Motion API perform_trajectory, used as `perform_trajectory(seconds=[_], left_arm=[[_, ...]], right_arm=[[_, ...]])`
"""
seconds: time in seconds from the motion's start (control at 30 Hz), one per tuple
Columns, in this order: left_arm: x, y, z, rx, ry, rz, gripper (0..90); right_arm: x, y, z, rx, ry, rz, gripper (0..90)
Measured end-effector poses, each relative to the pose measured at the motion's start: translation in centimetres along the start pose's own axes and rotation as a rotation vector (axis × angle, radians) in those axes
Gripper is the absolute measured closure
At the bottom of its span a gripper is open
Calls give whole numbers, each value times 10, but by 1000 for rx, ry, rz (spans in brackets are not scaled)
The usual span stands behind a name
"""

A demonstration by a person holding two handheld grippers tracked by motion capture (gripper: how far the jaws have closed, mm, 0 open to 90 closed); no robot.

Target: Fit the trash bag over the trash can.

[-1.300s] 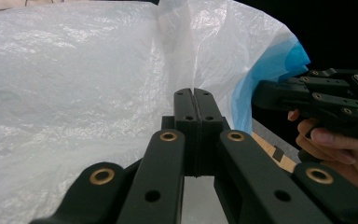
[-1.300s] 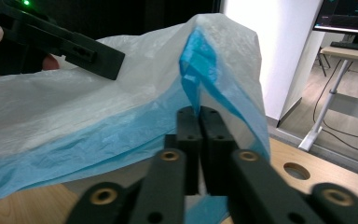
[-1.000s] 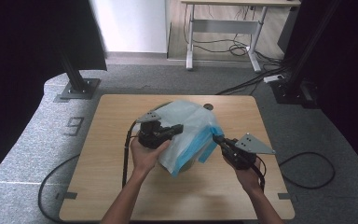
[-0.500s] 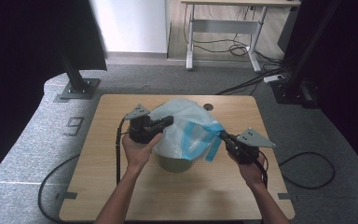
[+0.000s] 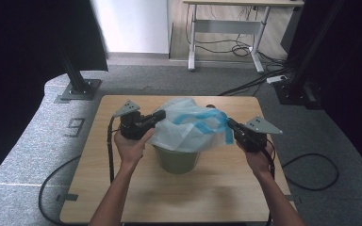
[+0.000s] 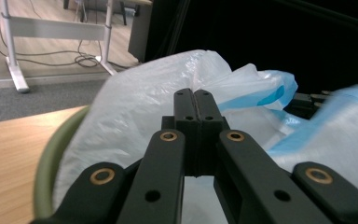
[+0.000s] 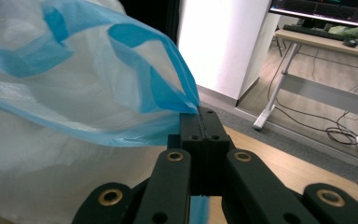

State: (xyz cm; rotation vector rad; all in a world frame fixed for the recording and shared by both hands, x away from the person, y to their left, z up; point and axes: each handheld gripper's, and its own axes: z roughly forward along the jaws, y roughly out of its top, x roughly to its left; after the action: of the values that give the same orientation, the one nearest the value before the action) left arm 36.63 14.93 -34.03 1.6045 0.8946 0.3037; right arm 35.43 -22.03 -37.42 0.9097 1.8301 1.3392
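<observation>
Bag [image 5: 188,129] over green bin [image 5: 176,160], bin rim [image 6: 51,154] beside left claw [image 6: 196,100].

Both claws, left [image 5: 161,115] and right [image 5: 229,124], clamp plastic bag [image 5: 188,129] stretched over green bin [image 5: 176,161]

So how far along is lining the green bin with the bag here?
Done: the plastic bag sits over the green bin. In hand: the left gripper and right gripper are shut on opposite edges, stretching the mouth. Left: pulling the edge down around the rim.
</observation>
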Motion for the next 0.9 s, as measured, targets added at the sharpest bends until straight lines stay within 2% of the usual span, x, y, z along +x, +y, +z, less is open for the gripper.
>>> perform_trajectory(seconds=[0.17, 0.2, 0.37, 0.57, 0.67, 0.73, 0.77, 0.83, 0.9], left_arm=[[5, 2, -9, -20, 8, -4, 900], [5, 2, -10, -22, 7, -5, 900], [6, 3, -12, -18, 7, 3, 900], [11, -1, -17, -7, 7, -3, 900], [15, -7, -22, 1, 10, -5, 900], [17, -10, -26, 8, 8, -8, 900], [19, -12, -28, 10, 9, -11, 900], [21, -16, -32, 12, -1, -21, 900], [22, -20, -35, 18, -10, -24, 900]], right_arm=[[-8, 9, -3, -21, -37, -1, 888], [-13, 11, -5, -33, -54, 5, 888], [-21, 16, -7, -34, -82, 13, 888], [-22, 15, -11, -39, -85, 7, 889], [-18, 11, -15, -44, -62, 10, 888], [-14, 6, -19, -57, -25, 27, 888], [-9, 1, -23, -72, 12, 46, 888], [-5, -2, -25, -76, 22, 43, 888], [2, -9, -29, -82, 55, 51, 888]])
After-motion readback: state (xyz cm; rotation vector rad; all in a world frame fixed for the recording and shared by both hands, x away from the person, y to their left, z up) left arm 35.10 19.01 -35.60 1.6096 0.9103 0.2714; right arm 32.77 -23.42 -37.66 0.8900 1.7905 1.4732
